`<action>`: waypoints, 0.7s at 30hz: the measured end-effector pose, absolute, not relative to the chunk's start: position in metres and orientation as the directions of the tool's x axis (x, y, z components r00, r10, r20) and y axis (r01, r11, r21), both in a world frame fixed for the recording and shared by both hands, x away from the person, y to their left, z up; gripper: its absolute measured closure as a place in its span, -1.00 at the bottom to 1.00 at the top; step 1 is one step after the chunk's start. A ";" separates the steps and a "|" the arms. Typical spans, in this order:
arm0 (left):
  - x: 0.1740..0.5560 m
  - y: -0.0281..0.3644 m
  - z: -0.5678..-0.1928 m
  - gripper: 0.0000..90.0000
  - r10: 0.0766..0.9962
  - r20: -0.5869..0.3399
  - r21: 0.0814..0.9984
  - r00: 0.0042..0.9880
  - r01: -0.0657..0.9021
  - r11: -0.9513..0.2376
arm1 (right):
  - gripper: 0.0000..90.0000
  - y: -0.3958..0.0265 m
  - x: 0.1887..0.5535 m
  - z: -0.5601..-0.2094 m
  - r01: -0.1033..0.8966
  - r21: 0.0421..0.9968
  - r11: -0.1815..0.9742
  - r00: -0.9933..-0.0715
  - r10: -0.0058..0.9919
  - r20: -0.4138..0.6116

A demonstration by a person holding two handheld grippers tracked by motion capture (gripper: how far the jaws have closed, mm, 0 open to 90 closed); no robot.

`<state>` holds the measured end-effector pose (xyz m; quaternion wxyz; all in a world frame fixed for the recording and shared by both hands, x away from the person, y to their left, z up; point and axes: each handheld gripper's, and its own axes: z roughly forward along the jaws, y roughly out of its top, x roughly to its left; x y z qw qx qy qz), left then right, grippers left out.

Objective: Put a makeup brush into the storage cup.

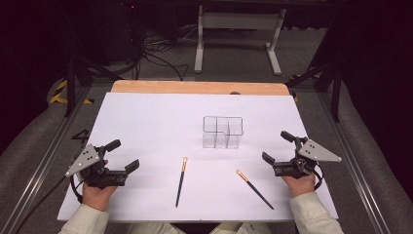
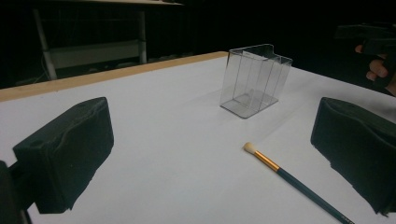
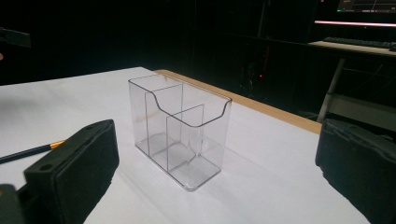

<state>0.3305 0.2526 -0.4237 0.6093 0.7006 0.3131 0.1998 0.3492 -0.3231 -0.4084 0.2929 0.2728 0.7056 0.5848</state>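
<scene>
The left gripper [image 1: 122, 157] rests with its jaws spread wide and nothing between them; just ahead of them lies a slim dark-handled makeup brush with a gold ferrule [image 2: 289, 179] on the white surface [image 1: 146, 126]. The right gripper [image 1: 277, 146] likewise has its jaws released, with a second dark slim brush [image 1: 254, 188] beside them. Farther off, between both pairs of jaws, stands a clear plastic divided organiser box [image 3: 180, 130].

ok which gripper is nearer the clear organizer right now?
Right. The right gripper sits just right of and below the clear organizer; the left gripper is farther off toward the table's left edge.
</scene>
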 end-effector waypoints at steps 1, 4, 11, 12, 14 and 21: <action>0.331 0.252 -0.423 -0.99 0.681 -0.100 0.979 0.726 0.192 -0.061 | -1.00 -0.323 0.349 -0.408 0.042 0.985 0.168 -0.679 0.728 -0.095; 0.330 0.252 -0.421 -0.99 0.679 -0.100 0.981 0.727 0.188 -0.056 | -1.00 -0.324 0.349 -0.408 0.042 0.985 0.168 -0.679 0.728 -0.095; 0.329 0.248 -0.417 -0.99 0.671 -0.087 0.982 0.736 0.175 -0.065 | -1.00 -0.324 0.349 -0.408 0.042 0.985 0.167 -0.680 0.727 -0.094; 0.330 0.247 -0.417 -0.99 0.671 -0.091 0.982 0.736 0.180 -0.063 | -1.00 -0.324 0.349 -0.408 0.042 0.985 0.167 -0.679 0.728 -0.095; 0.331 0.244 -0.416 -0.99 0.668 -0.099 0.980 0.738 0.190 -0.063 | -1.00 -0.324 0.349 -0.408 0.044 0.985 0.165 -0.680 0.727 -0.091; 0.334 0.226 -0.408 -0.99 0.642 -0.107 0.979 0.760 0.194 -0.067 | -1.00 -0.324 0.349 -0.408 0.043 0.985 0.166 -0.680 0.728 -0.092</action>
